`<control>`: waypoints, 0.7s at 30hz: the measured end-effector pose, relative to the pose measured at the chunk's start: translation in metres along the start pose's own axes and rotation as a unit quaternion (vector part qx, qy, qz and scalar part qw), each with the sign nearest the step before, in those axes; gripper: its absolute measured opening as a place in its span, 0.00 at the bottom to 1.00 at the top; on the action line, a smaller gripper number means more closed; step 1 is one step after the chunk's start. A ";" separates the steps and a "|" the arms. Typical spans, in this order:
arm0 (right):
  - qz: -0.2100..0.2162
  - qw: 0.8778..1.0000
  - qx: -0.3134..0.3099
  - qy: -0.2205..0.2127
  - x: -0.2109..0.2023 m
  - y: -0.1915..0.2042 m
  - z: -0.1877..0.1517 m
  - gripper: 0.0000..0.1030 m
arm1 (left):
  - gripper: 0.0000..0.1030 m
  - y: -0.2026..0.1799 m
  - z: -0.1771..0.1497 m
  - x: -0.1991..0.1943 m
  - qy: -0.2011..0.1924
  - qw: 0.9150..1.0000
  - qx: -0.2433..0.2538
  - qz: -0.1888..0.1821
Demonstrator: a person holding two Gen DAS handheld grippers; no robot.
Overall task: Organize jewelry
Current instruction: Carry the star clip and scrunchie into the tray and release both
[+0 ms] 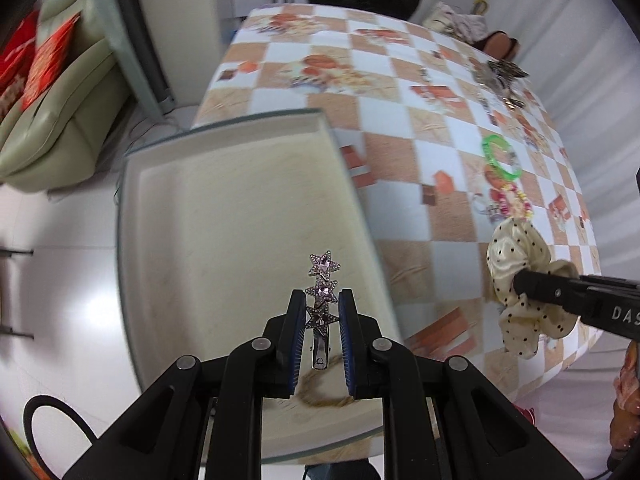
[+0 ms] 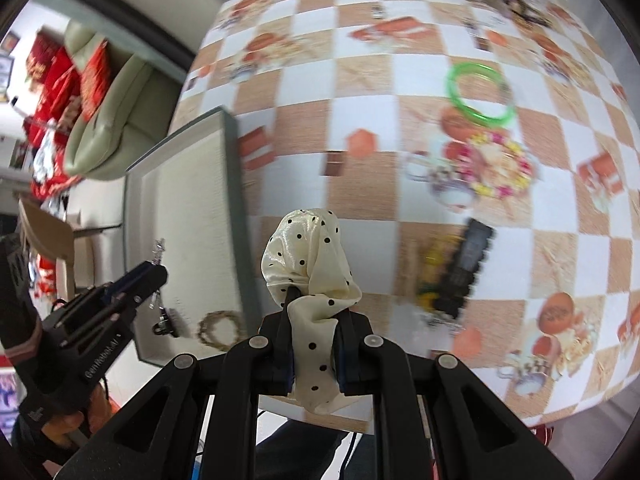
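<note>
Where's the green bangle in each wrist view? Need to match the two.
Left wrist view: green bangle lies far right, mid-height, flat on the checked tablecloth, just above the beaded bracelet.
Right wrist view: green bangle lies upper right on the cloth, again next to the beaded bracelet.
Shared landmark: the cream-lined tray, left of the bangle in both.

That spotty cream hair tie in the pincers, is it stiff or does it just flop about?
Probably floppy: the scrunchie sags in loose folds either side of the right gripper. Its satin sheen suggests it could be slippery. It looks light, hanging from a small pinch without pulling free.
</note>
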State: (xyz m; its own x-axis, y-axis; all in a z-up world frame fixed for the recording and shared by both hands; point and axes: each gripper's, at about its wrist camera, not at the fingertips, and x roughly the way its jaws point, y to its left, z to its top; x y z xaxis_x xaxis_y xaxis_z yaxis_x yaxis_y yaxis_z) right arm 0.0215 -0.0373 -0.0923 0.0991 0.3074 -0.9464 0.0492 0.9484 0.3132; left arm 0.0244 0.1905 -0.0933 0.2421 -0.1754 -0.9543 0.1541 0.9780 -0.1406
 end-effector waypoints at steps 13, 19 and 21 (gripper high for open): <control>0.032 0.996 -0.078 0.033 0.037 0.083 0.008 0.16 | 0.21 0.049 -0.037 0.020 0.032 0.998 -0.039 0.028; 0.037 0.995 -0.079 0.054 0.062 0.097 0.012 0.16 | 0.21 0.050 -0.043 0.031 0.043 0.998 -0.030 0.036; 0.034 0.994 -0.079 0.060 0.071 0.100 0.013 0.16 | 0.21 0.051 -0.044 0.034 0.046 0.998 -0.030 0.039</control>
State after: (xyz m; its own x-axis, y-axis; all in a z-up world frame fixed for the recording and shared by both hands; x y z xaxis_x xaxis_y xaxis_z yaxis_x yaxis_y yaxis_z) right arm 0.0463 0.0781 -0.1276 -0.0229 0.3695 -0.9289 -0.1122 0.9224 0.3696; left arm -0.0013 0.2390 -0.1442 0.1627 -0.0900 -0.9826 0.0799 0.9938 -0.0778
